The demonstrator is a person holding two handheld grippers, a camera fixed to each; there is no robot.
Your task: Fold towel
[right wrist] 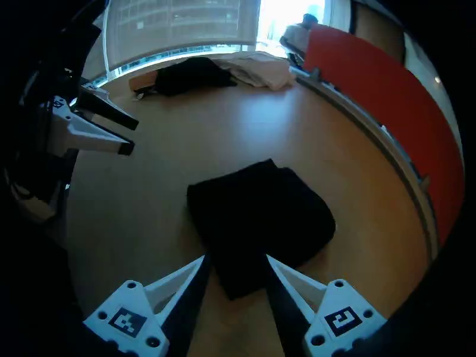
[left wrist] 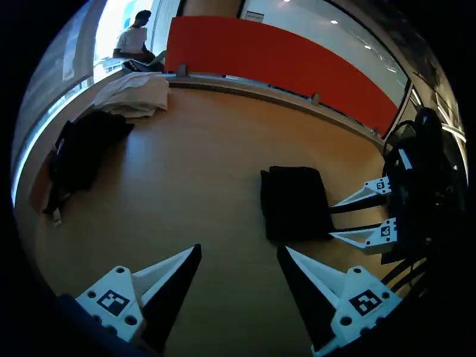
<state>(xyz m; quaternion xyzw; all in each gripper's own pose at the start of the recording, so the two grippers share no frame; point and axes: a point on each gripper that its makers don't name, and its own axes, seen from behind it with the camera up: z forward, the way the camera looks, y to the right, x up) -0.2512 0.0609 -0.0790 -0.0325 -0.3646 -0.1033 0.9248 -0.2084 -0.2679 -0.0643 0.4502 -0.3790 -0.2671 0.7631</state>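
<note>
- Wooden surface (left wrist: 196,178), broad and light-toned. A red partition (left wrist: 268,59) runs along its far edge, with bright windows beyond.
- Black towel (right wrist: 262,214) lies flat near the middle of the surface, folded into a thick, roughly square pad.
- Right tongs (right wrist: 236,265) are spread, low at the towel's near edge. That edge sits between the two fingers, and neither looks to be pressing on it.
- Left tongs (left wrist: 239,254) are spread wide with wood showing between the fingers, off to one side of the towel and apart from it.
- Far end: a heap of pale cloth (left wrist: 134,95), with a dark bundle (left wrist: 83,154) just beside it.
- Person (left wrist: 134,41) seated past the partition, by the window.
</note>
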